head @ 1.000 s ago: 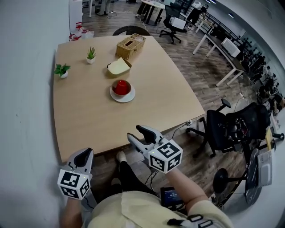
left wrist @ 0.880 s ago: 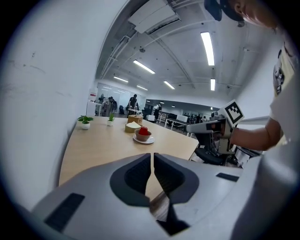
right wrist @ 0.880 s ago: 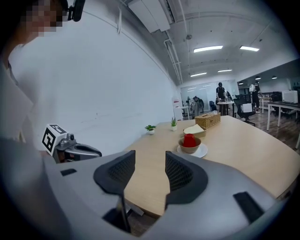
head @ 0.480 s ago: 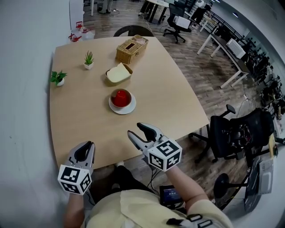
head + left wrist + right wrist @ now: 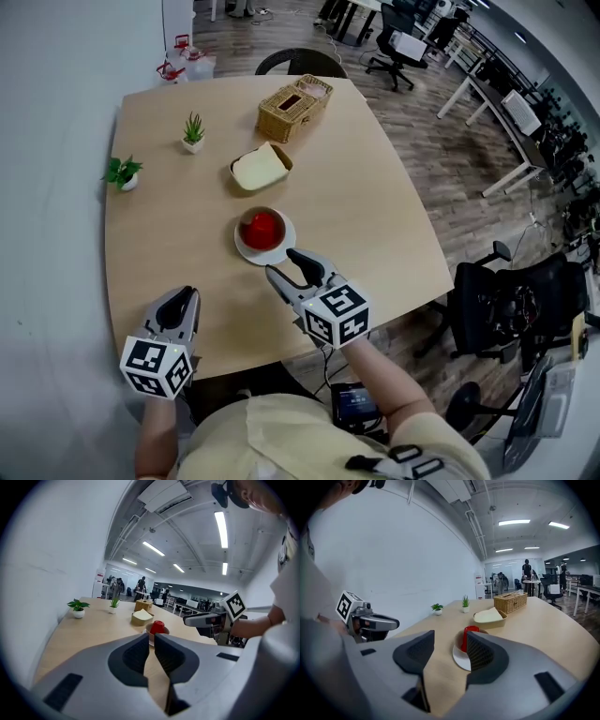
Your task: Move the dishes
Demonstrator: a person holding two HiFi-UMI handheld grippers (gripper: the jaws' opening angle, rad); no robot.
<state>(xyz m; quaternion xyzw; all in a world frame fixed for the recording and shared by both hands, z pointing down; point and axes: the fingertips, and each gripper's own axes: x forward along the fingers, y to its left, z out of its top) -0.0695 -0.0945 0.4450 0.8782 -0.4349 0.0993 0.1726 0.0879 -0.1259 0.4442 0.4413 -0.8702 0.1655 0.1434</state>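
A pale wooden tabletop (image 5: 178,253) meets a white wall in an open office. The red cup (image 5: 262,226) stands upright on its white saucer (image 5: 246,246) mid-table, bare wood around it. The right hand-held gripper (image 5: 283,263), spread, empty and just opening wider, sits just beside the saucer; the left hand-held gripper (image 5: 180,302), pressed together, hovers by the near edge.
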